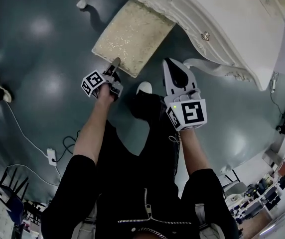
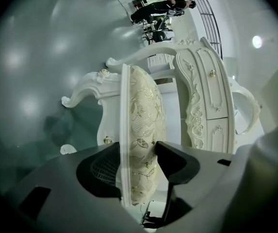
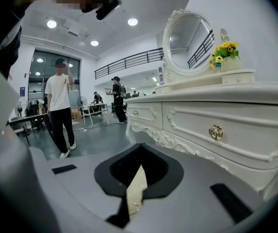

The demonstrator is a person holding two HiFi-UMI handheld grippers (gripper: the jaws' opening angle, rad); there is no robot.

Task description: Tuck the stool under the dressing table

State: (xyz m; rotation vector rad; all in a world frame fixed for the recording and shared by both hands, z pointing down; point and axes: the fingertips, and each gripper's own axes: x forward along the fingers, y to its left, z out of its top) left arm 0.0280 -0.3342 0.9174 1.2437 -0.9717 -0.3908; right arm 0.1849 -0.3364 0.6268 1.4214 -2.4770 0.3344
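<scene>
While both forearms reach toward the top of the frame, the head view shows the left gripper (image 1: 114, 66) at the near corner of the stool (image 1: 132, 34). The stool sits at top centre, its far end under the dressing table (image 1: 222, 24) at upper right. The right gripper (image 1: 170, 63) hovers just right of the stool, jaws together.

Left gripper view: the left gripper (image 2: 138, 161) is clamped on the seat edge of the stool (image 2: 141, 106), which runs vertically through frame centre. The dressing table (image 2: 207, 86) stands behind.

Right gripper view: the right gripper (image 3: 139, 154) has its jaws closed. The dressing table (image 3: 217, 125) fills the right side.
</scene>
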